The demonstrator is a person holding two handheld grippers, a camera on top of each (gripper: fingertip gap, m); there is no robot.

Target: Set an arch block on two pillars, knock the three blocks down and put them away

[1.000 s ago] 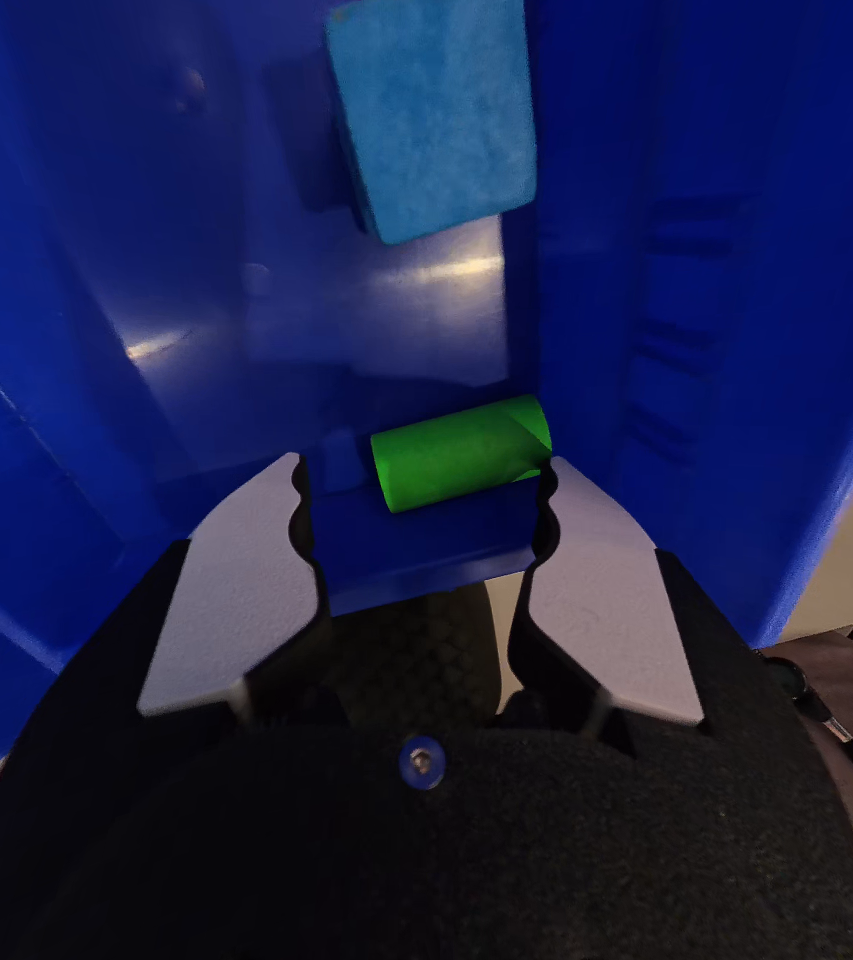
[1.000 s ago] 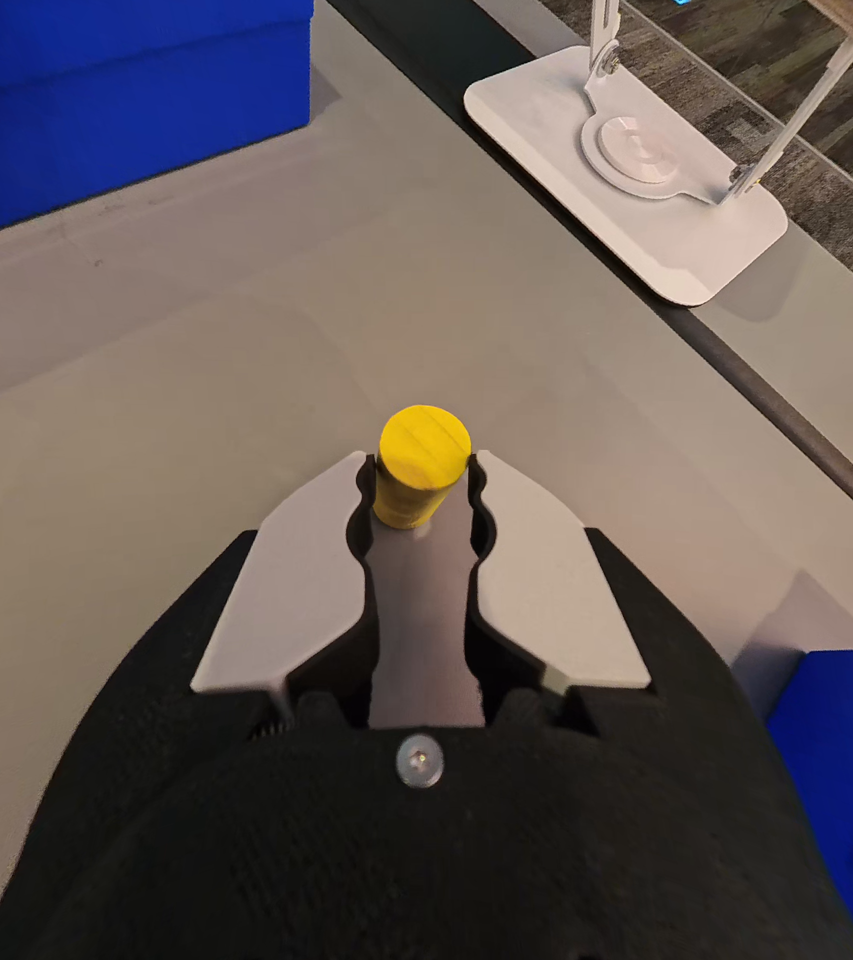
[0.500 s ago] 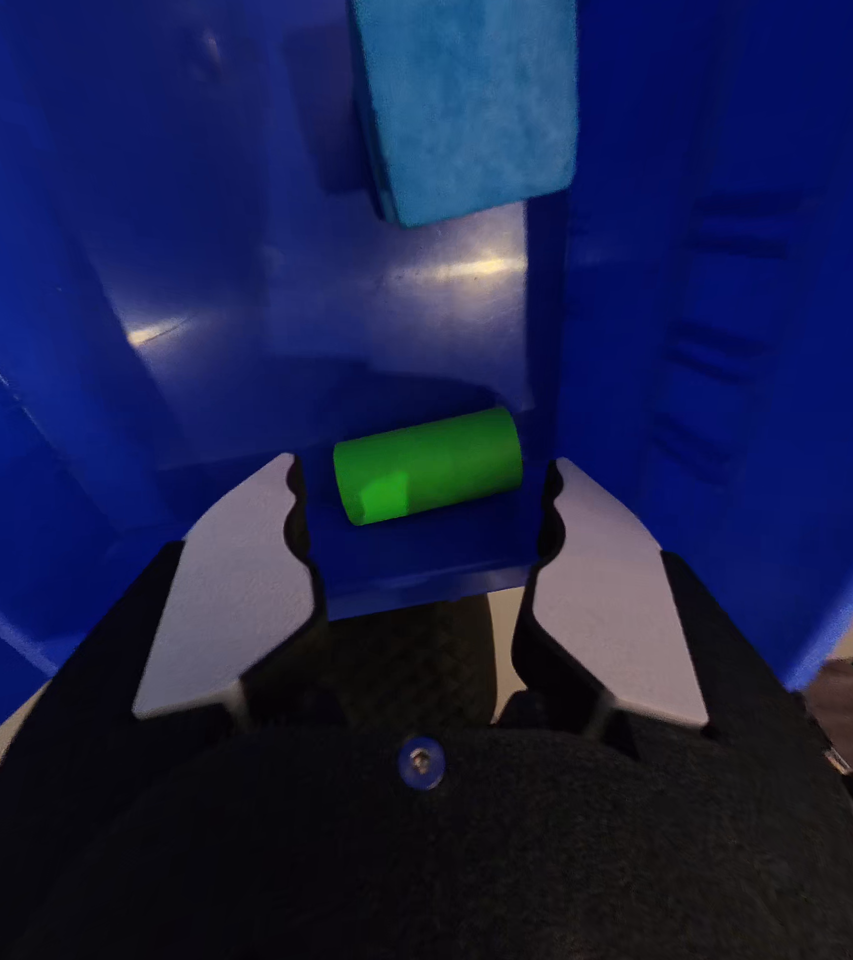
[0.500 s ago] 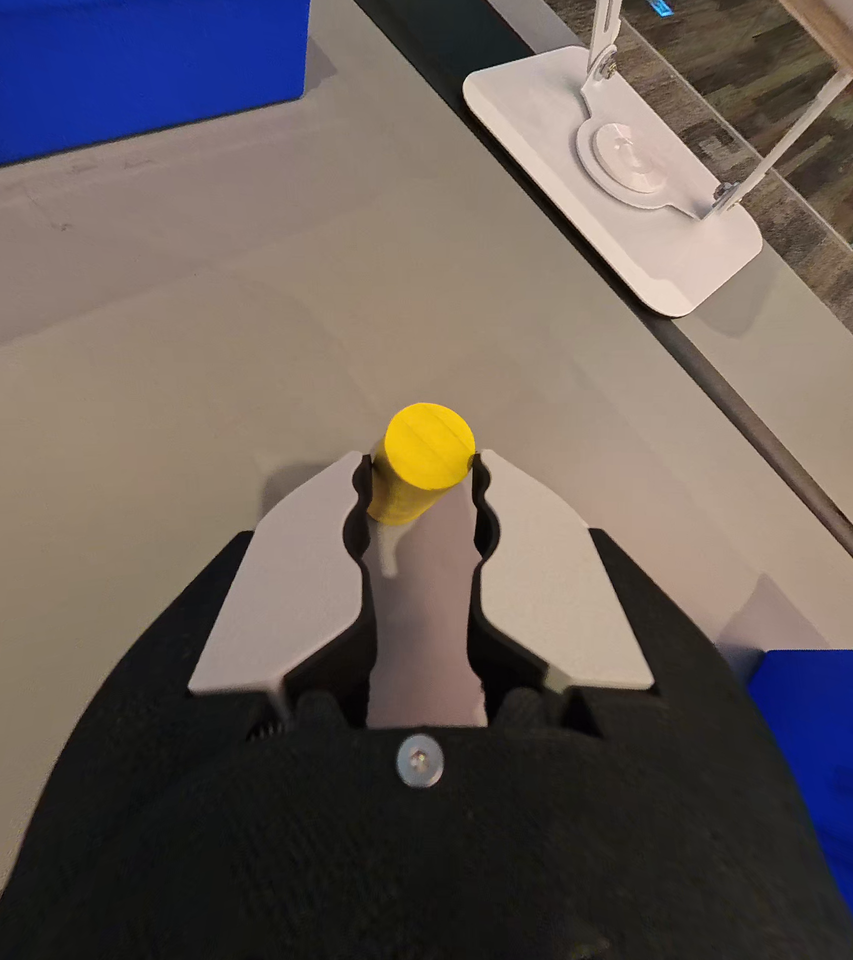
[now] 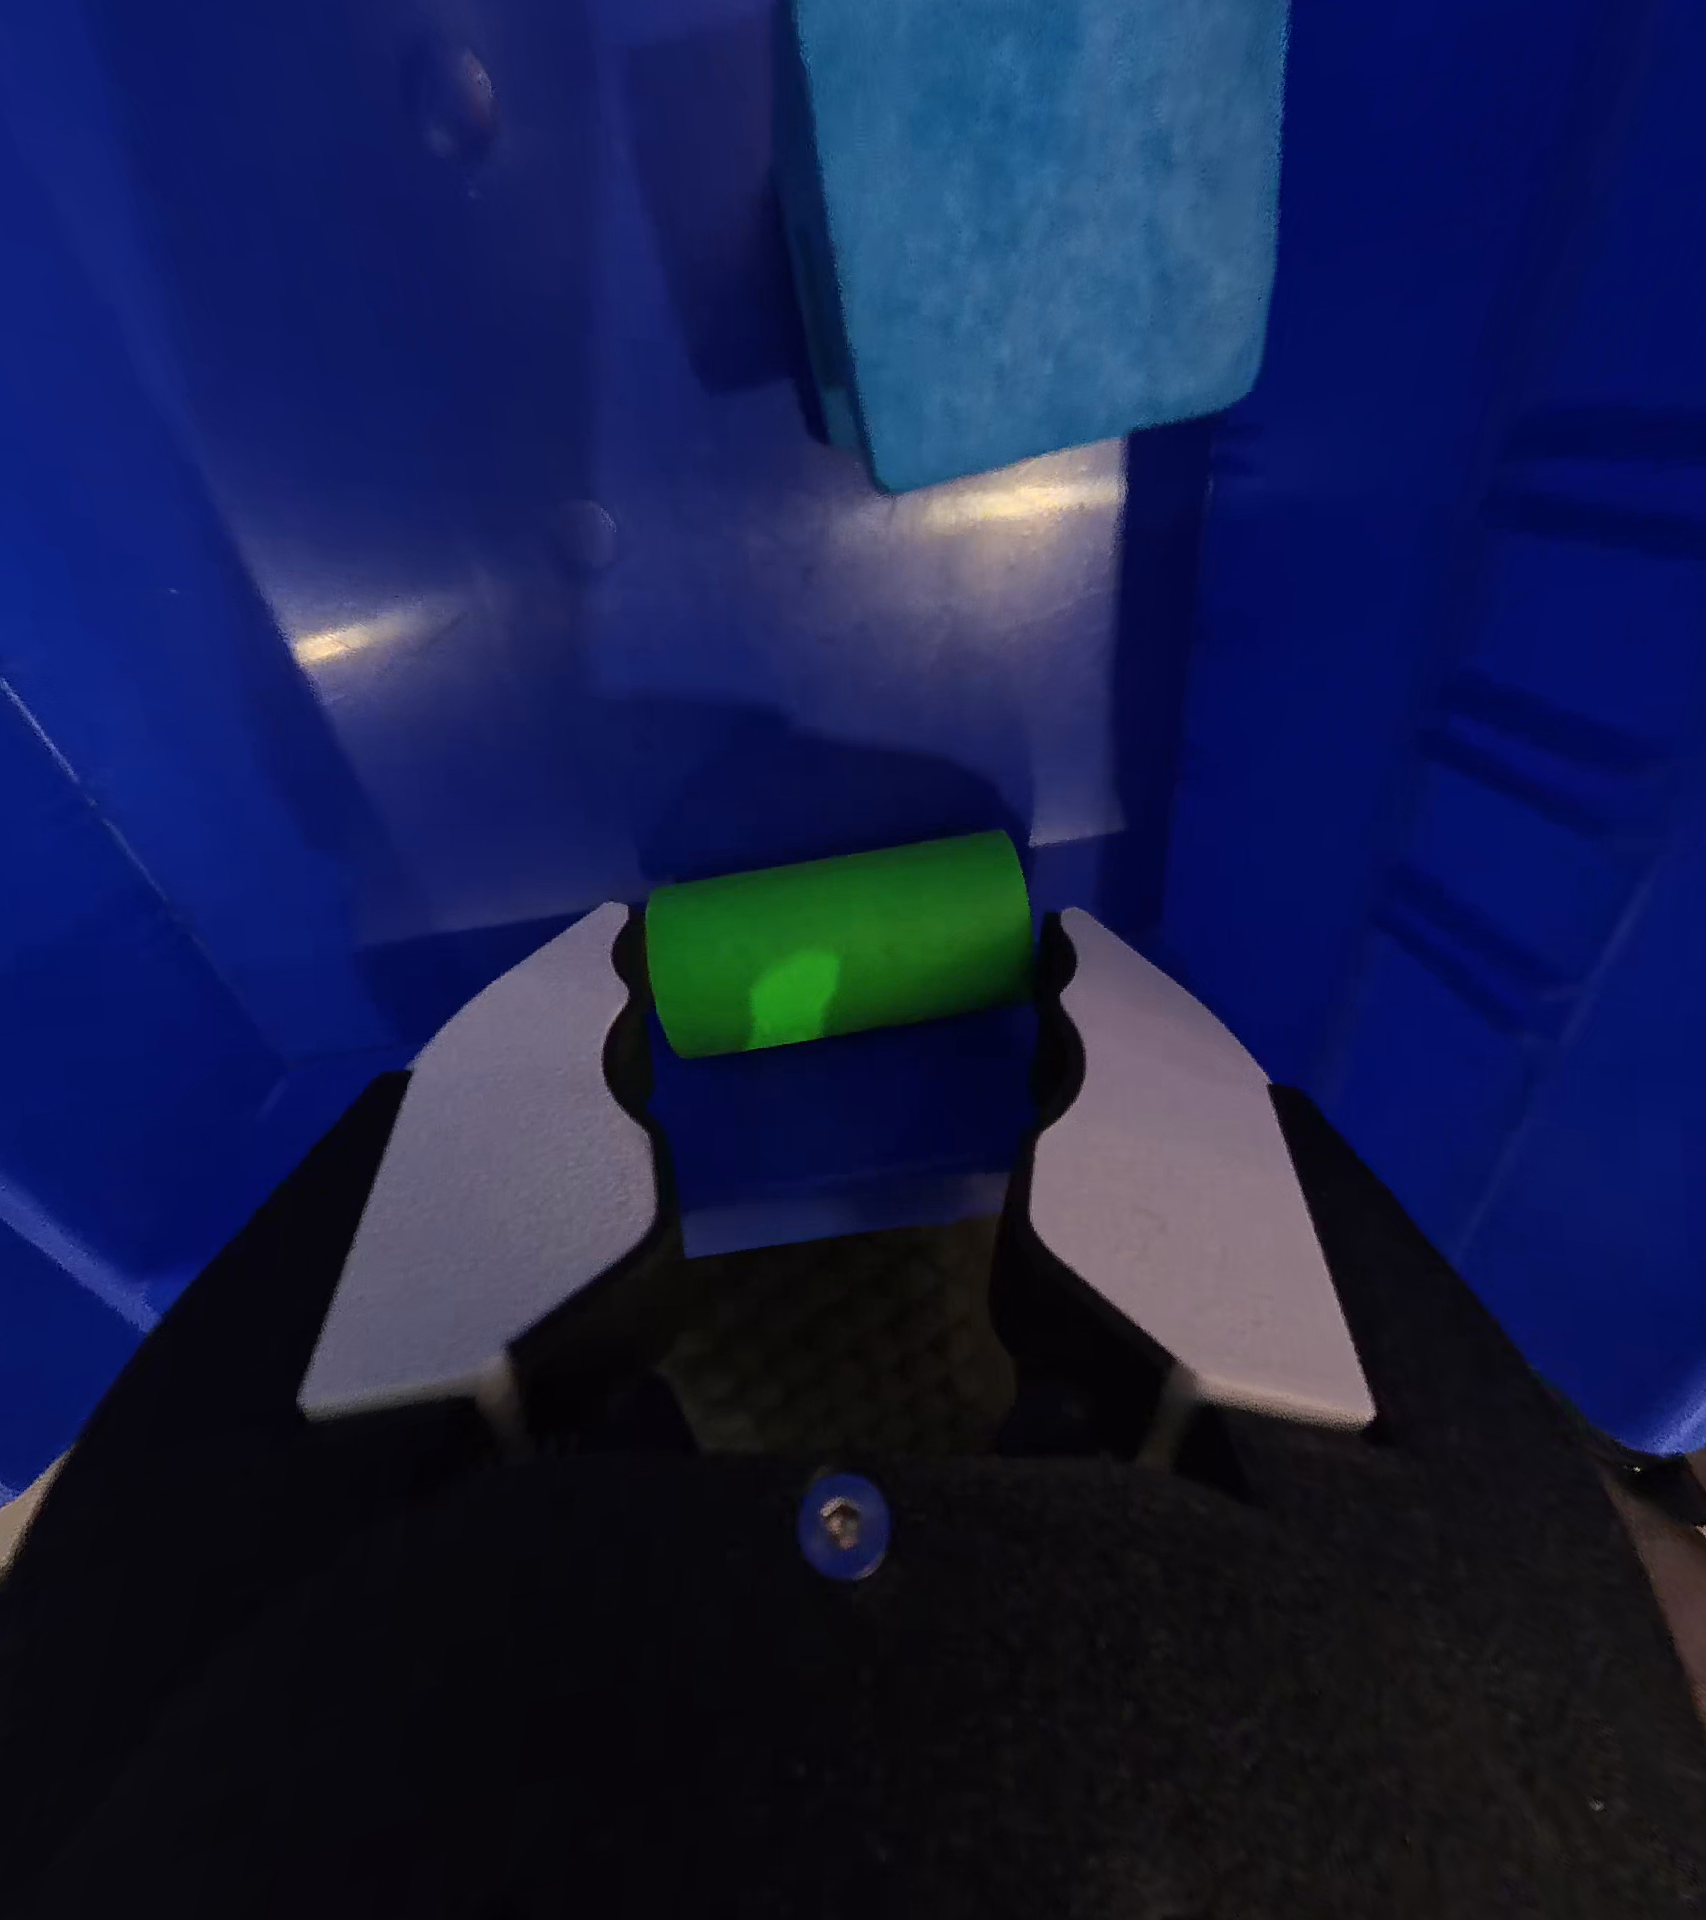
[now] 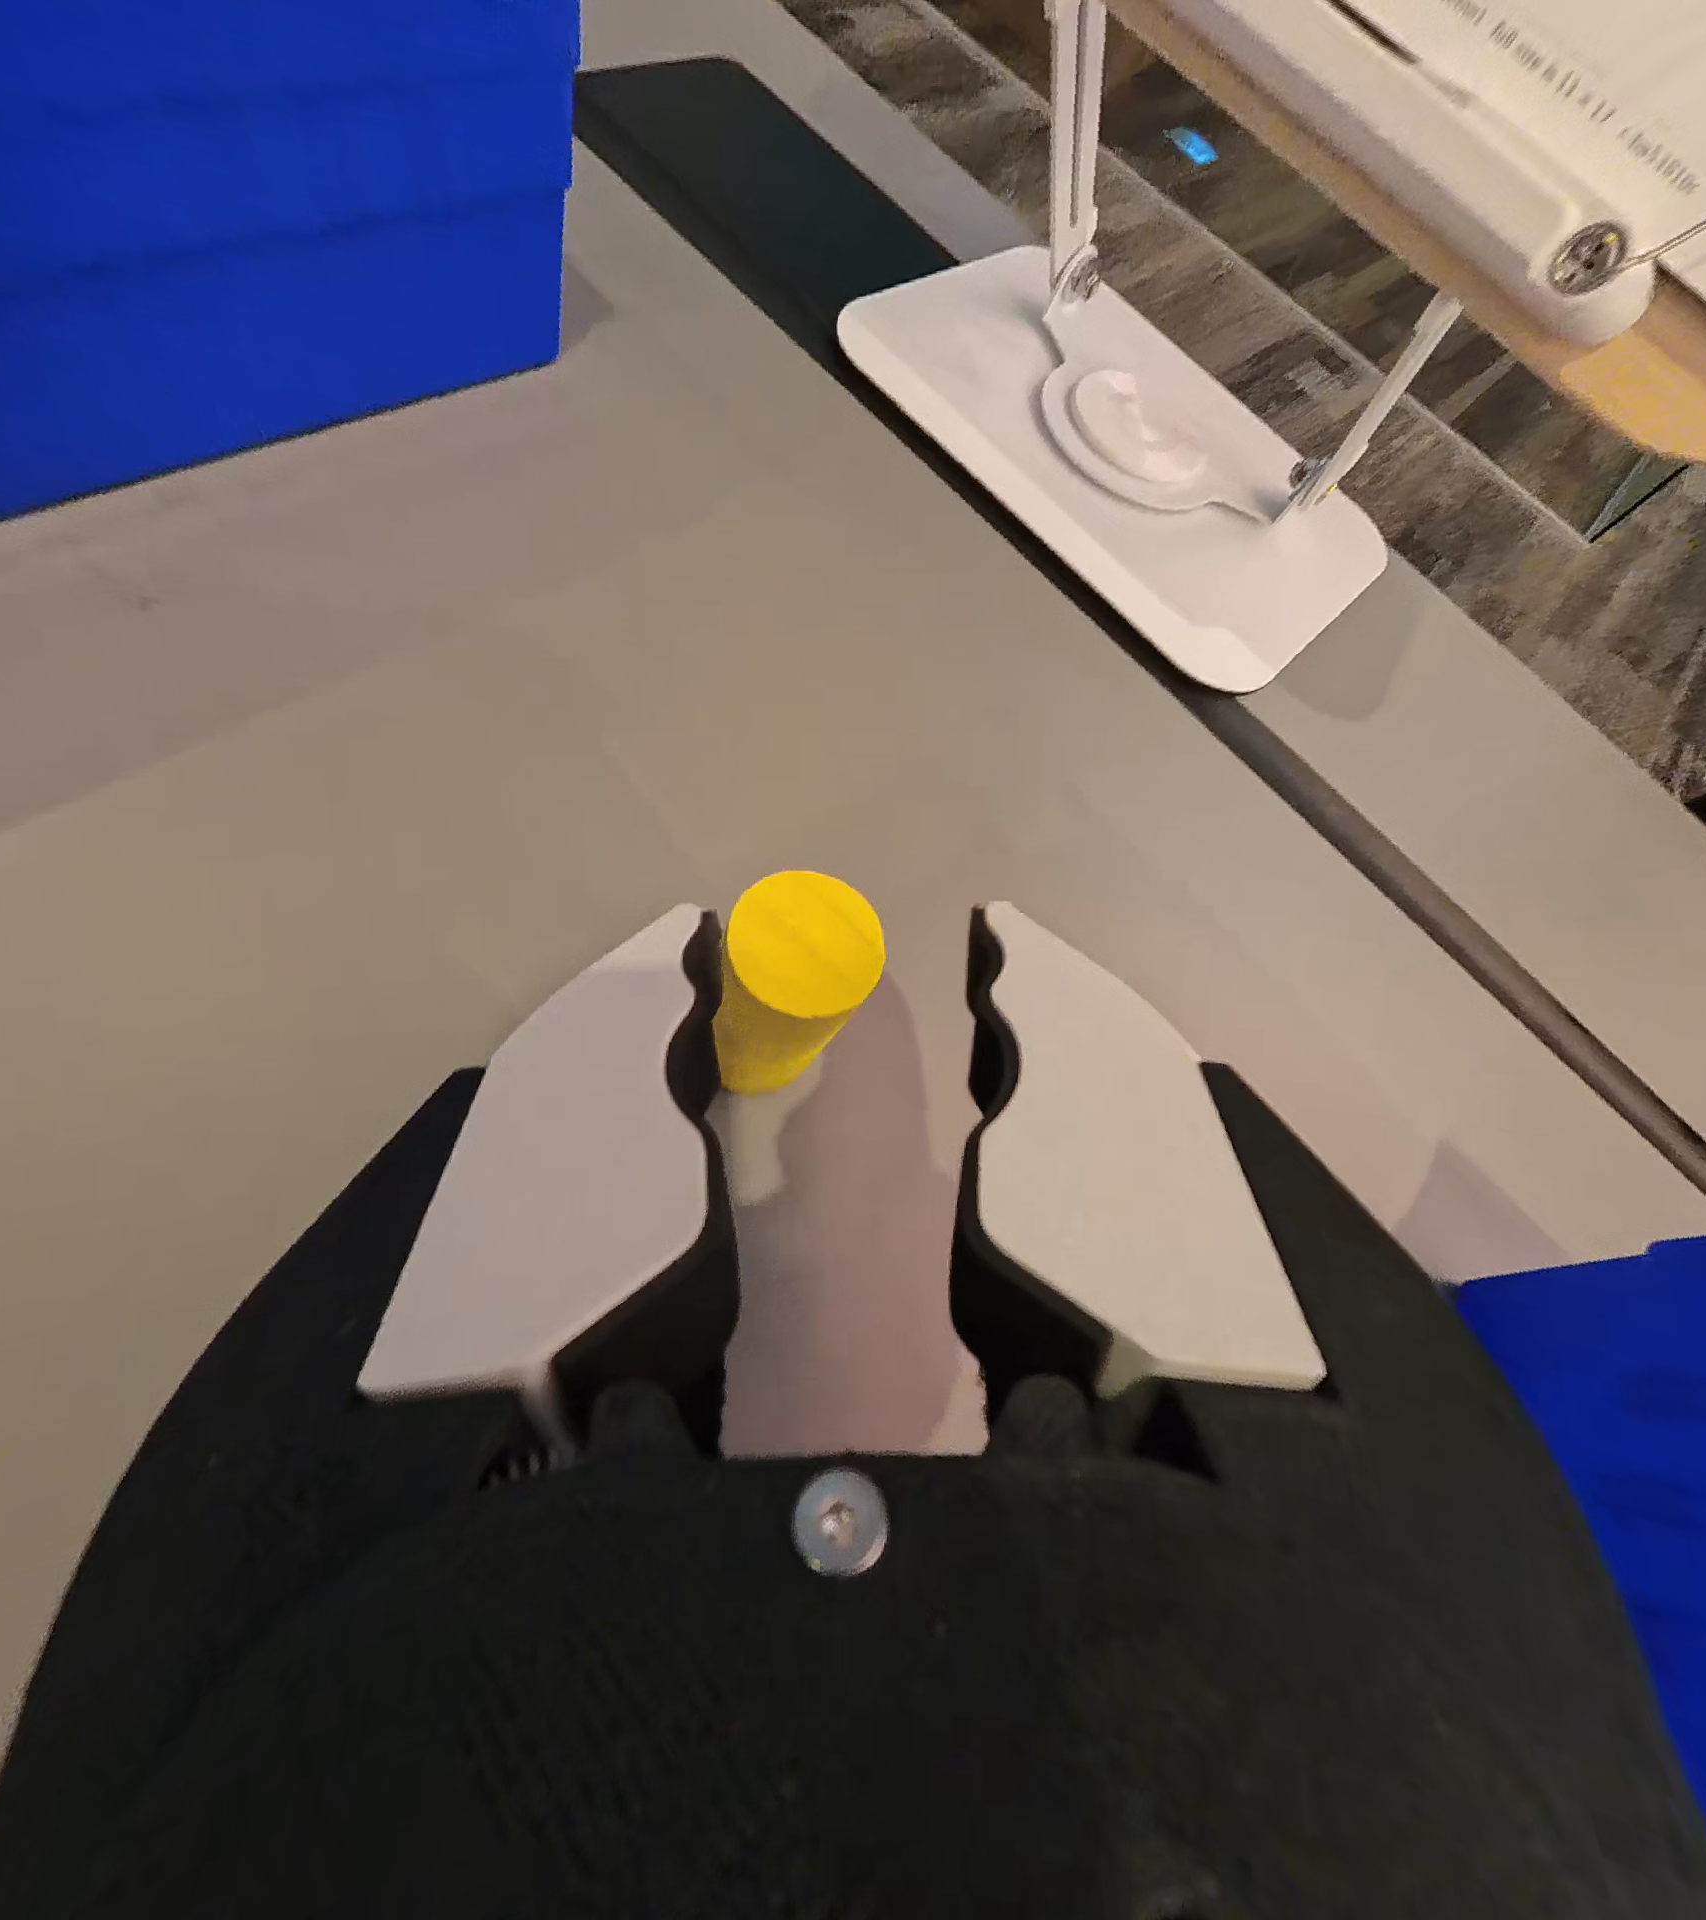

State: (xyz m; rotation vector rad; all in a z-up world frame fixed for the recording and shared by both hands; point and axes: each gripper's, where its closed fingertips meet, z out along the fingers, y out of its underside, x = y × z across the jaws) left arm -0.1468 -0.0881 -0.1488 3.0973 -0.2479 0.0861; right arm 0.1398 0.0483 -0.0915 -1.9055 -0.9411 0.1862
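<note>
- Left wrist view: the left gripper (image 5: 841, 940) reaches into a glossy blue bin (image 5: 309, 520). A smooth green cylinder (image 5: 838, 940) lies on its side squarely between the jaws, its long axis running across from one tip to the other, so the flat ends face the pads. The tips stand right at those ends; whether they already press on it cannot be told. A light-blue block (image 5: 1036, 239) with a matte, mottled face rests farther back against the bin wall.
- Right wrist view: the right gripper (image 6: 838, 940) hovers low over the grey counter (image 6: 309, 779) with its jaws apart. A yellow cylinder (image 6: 792, 982), ribbed on its round top, stands upright on the counter, touching the left jaw and clear of the right. A white stand base (image 6: 1119, 468) sits near the counter's edge.
</note>
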